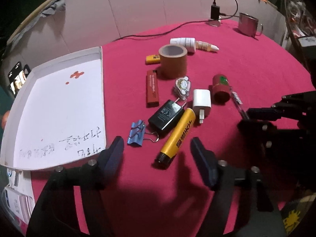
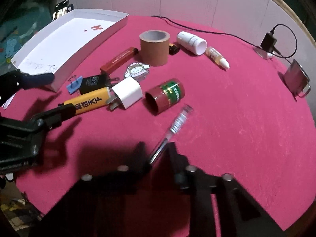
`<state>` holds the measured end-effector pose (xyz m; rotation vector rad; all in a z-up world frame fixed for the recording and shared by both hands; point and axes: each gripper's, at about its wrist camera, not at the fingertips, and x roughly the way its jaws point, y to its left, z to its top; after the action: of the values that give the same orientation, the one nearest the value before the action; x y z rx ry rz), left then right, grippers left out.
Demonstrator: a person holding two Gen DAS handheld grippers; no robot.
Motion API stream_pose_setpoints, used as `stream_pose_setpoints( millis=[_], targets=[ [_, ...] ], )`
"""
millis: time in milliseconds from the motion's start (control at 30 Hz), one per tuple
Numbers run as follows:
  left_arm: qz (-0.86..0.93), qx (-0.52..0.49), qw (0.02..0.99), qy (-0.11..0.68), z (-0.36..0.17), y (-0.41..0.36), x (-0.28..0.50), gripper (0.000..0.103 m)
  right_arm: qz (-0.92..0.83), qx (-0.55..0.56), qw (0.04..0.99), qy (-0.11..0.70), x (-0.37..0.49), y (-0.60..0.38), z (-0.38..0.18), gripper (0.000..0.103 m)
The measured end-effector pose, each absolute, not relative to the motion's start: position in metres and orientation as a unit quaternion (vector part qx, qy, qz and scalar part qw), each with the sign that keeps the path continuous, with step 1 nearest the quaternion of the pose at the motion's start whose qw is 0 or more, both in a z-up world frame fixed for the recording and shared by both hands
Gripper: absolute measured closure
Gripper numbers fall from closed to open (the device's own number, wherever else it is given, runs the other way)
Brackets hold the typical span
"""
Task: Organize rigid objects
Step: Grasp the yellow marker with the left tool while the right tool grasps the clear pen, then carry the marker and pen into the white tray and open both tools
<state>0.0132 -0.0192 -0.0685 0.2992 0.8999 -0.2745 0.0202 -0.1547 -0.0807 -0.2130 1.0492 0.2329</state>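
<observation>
- The right gripper [image 2: 157,150] is closing its jaws around the near end of a clear pen [image 2: 173,126]; the pads are pressing on the pen barrel, and the far end of the pen is resting on the red tablecloth [image 2: 237,118].
- The left gripper [image 1: 158,148] is hovering with its jaws apart, one finger on each side of the black-capped end of a yellow tube [image 1: 177,134]; the pads are not touching it.
- The yellow tube is lying flat on the cloth, between a black charger [image 1: 166,116] and a white charger [image 1: 201,102], touching both or nearly so.
- A blue binder clip [image 1: 137,133] is lying just beside the black charger, near the corner of the white tray [image 1: 59,108].
- The white tray is sitting at the left edge of the table and is showing handwriting and red marks on its floor; no items are lying in it.
- A red canister [image 1: 221,88] is lying on its side beside the pen.
- A brown tape roll [image 1: 173,61] is standing upright behind a red flat box [image 1: 152,88] and a cartoon sticker [image 1: 182,86].
- A white bottle [image 1: 183,43] and a small dropper bottle [image 1: 207,46] are lying behind the tape roll.
- A metal cup [image 1: 248,24] is standing at the far edge.
</observation>
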Motion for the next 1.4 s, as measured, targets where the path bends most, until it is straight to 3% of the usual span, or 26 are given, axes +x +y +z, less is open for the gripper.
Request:
stream_pose_setpoints(
  millis=[133, 467, 667, 900, 1400],
  targets=[
    [-0.141, 0.162, 0.877, 0.431, -0.07, -0.024, 0.012, 0.04, 0.105, -0.072, 0.858, 0.497, 0.02, -0.171, -0.078, 0.096],
    [-0.164, 0.196, 0.85, 0.462, -0.085, -0.042, 0.018, 0.04, 0.067, -0.032, 0.87, 0.488, 0.013, -0.212, -0.068, 0.096],
    [-0.182, 0.203, 0.842, 0.466, -0.089, -0.052, 0.014, 0.069, 0.09, -0.026, 0.867, 0.489, 0.011, -0.205, -0.069, 0.096],
    [-0.173, 0.203, 0.849, 0.457, -0.088, -0.053, 0.013, 0.085, 0.098, -0.021, 0.866, 0.489, 0.011, -0.205, -0.07, 0.096],
    [-0.154, 0.168, 0.872, 0.433, -0.075, -0.048, 0.013, 0.09, 0.101, -0.025, 0.879, 0.465, 0.005, -0.205, -0.058, 0.096]
  ],
)
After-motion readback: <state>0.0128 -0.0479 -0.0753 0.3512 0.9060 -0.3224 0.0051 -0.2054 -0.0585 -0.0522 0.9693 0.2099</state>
